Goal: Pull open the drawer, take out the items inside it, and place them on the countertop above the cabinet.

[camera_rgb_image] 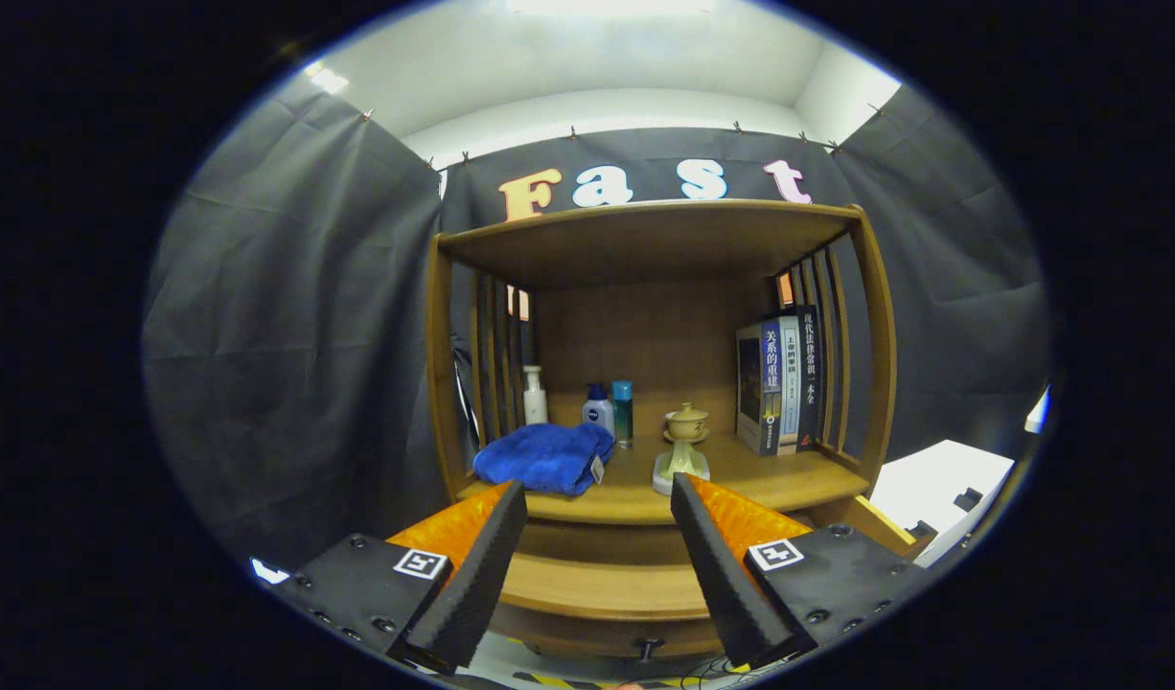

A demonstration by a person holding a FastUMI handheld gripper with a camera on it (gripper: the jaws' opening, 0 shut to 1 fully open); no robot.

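The gripper fingers stand spread apart, holding nothing, just before the brown wooden cabinet. Its drawer sits shut below the tabletop, small dark knob between the fingers. A folded blue towel lies on that tabletop.

Staged test booth, not a real home: black cloth walls clipped up around a wooden shelf cabinet dressed with books, toiletry bottles, a blue towel.

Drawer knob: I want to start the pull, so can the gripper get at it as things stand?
Probably yes. The knob sits low on the drawer, between the open gripper fingers, with nothing in the way.
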